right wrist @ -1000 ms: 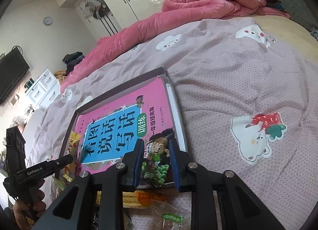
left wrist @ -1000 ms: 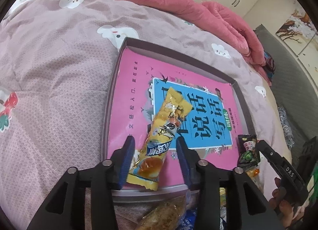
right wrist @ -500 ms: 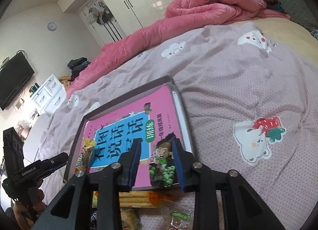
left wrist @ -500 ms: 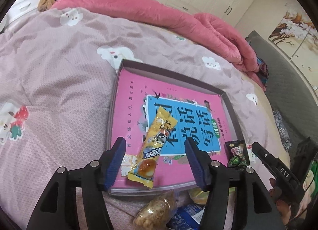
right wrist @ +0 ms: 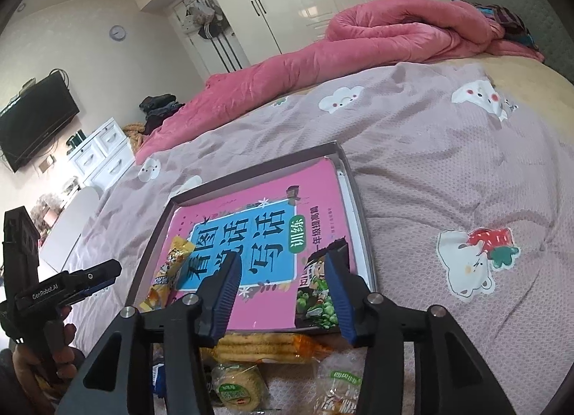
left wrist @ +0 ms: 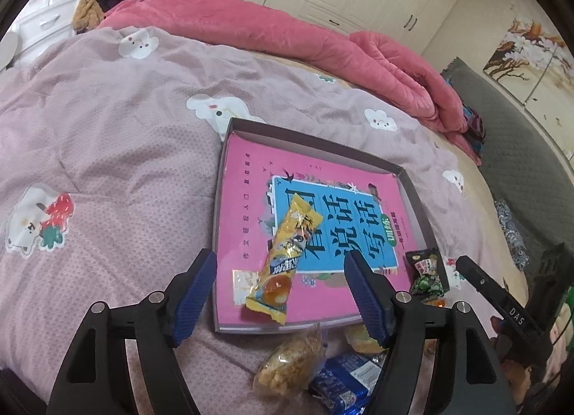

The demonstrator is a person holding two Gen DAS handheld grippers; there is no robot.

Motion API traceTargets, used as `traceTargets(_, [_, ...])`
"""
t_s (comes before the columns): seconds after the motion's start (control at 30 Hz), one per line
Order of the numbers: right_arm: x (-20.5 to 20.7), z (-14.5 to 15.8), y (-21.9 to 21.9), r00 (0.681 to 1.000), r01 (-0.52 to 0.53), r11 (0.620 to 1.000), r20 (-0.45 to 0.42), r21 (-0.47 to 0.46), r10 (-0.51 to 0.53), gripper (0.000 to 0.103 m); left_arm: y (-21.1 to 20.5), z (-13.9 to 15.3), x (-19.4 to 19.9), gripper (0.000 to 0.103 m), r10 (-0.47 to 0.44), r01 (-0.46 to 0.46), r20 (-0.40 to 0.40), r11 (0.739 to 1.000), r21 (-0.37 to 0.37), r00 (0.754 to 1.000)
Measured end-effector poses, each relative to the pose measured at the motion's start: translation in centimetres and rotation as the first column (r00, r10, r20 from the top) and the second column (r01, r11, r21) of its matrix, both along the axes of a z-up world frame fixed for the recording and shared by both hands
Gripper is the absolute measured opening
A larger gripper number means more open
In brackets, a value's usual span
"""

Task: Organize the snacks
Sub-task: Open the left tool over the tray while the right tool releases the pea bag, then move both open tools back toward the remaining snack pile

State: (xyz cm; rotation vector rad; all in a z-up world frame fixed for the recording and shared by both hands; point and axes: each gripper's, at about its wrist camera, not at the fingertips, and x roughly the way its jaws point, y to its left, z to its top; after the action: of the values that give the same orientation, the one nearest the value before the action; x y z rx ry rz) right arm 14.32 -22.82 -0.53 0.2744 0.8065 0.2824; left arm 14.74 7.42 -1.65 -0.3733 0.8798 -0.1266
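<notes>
Both pairs of jaws stand apart and have just been opening, with nothing pressed between their pads. Those of the left gripper [left wrist: 281, 298] gape wide above the near edge of a shallow box [left wrist: 416, 192] that lies on the bed's mauve quilt [left wrist: 107, 149], and the yellow snack packet [left wrist: 287, 264] lies loose between them on the pink book [left wrist: 247, 199] inside the box. Those of the right gripper [right wrist: 283, 295] are parted less widely; the dark green pea packet [right wrist: 317, 289] lies flat in the box's near right corner, seen just beside the right-hand pad, though contact cannot be judged. More snacks lie on the quilt in front of the box: a long orange biscuit pack [right wrist: 265, 345], a round wrapped cake [right wrist: 236, 384] and a blue packet [left wrist: 344, 382]. A rumpled pink blanket [right wrist: 376, 38] lies along the far side of the bed.
</notes>
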Motion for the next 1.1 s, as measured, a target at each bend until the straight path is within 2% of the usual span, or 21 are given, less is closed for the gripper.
traceTargets(0.5, [-1.9,0.9,1.0,0.998,-0.051,0.998,0.025,-0.023,0.051,0.052,0.9,0.7,-2.1,0.076,0.022,-0.022,-0.001,0.999,0.028,1.000])
traceTargets(1.1, [-4.1,1.6,2.0,0.995,-0.093,0.993,0.038,-0.067,0.095,0.052,-0.3,1.6,-4.1,0.077,-0.017,0.017,0.009,0.999,0.043,1.000])
